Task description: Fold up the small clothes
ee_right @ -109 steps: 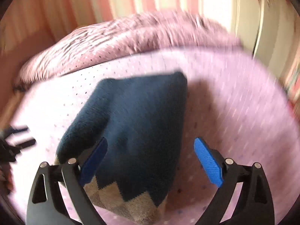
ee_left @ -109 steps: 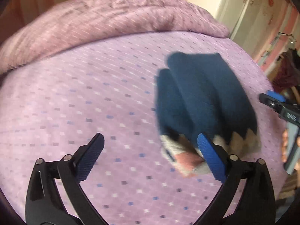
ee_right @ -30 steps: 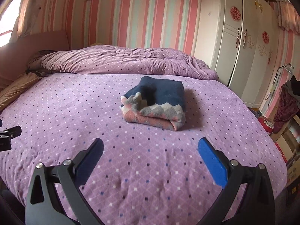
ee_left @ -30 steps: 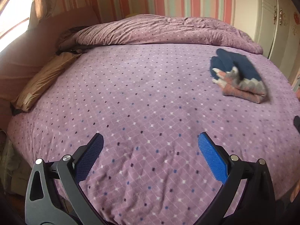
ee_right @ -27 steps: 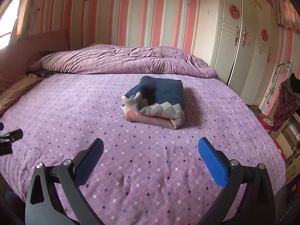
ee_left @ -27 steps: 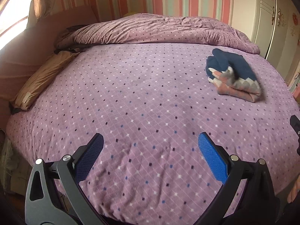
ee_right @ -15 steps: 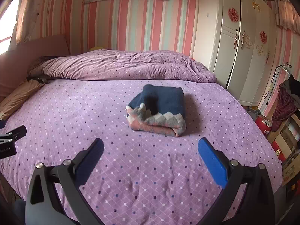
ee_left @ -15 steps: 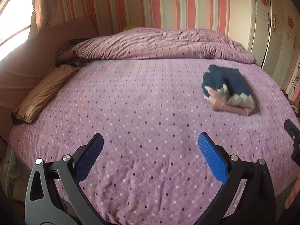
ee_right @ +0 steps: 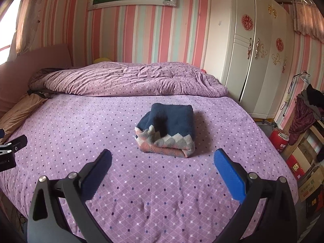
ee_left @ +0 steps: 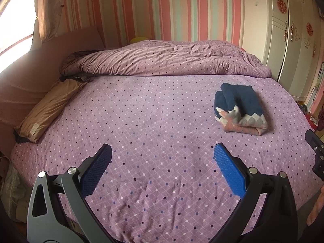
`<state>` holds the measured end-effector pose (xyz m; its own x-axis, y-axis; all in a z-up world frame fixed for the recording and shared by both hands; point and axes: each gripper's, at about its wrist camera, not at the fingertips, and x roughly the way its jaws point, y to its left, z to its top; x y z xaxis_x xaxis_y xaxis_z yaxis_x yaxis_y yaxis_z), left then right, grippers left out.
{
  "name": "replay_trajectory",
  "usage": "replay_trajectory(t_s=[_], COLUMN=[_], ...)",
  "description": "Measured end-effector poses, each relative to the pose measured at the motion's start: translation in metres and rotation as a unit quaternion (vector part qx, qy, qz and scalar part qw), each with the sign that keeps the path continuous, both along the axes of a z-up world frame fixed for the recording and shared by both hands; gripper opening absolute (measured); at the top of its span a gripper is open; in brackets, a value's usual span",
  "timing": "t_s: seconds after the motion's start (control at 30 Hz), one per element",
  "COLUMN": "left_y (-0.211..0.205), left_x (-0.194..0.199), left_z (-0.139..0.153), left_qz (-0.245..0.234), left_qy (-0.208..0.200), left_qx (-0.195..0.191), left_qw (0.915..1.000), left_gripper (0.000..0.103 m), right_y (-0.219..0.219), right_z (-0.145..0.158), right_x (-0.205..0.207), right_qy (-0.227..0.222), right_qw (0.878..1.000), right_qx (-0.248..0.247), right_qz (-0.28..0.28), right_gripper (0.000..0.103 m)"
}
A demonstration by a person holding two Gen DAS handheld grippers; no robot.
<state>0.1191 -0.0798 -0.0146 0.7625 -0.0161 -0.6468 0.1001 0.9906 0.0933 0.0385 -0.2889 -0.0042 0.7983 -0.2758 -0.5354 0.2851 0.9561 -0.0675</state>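
A folded small garment, navy with a grey, white and pink zigzag hem, lies on the purple dotted bed. In the left wrist view the garment lies far right on the bed. My left gripper is open and empty, held above the bed's near part, well back from the garment. My right gripper is open and empty, a short way in front of the garment and apart from it.
A rumpled purple duvet lies along the far side. A tan pillow sits at the left edge. A white wardrobe stands to the right, with boxes and a red canister beside the bed.
Both grippers have drawn back and up from the folded garment, which now lies farther off. The garment has not moved on the bed.
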Motion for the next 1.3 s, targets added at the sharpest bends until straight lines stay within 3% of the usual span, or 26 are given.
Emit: replay_trajectory(t_s=[0.4,1.0,1.3], left_y=[0.006,0.002,0.004], left_x=[-0.010,-0.018,-0.022], left_z=[0.009,0.016,0.020], left_qz=[-0.004,0.000,0.000], left_qy=[0.010,0.000,0.000], left_qx=[-0.024,0.007,-0.005], left_qw=[0.9996,1.0000,1.0000], left_gripper=[0.100,0.100,0.100], right_y=[0.001,0.001,-0.001], right_z=[0.007,0.007,0.006], right_x=[-0.010,-0.012,-0.012], right_qy=[0.002,0.002,0.003], right_qw=[1.000,1.000,0.999], right_qx=[-0.002,-0.023,-0.028], right_qz=[-0.009,-0.016,-0.019], right_gripper=[0.101,0.101,0.101])
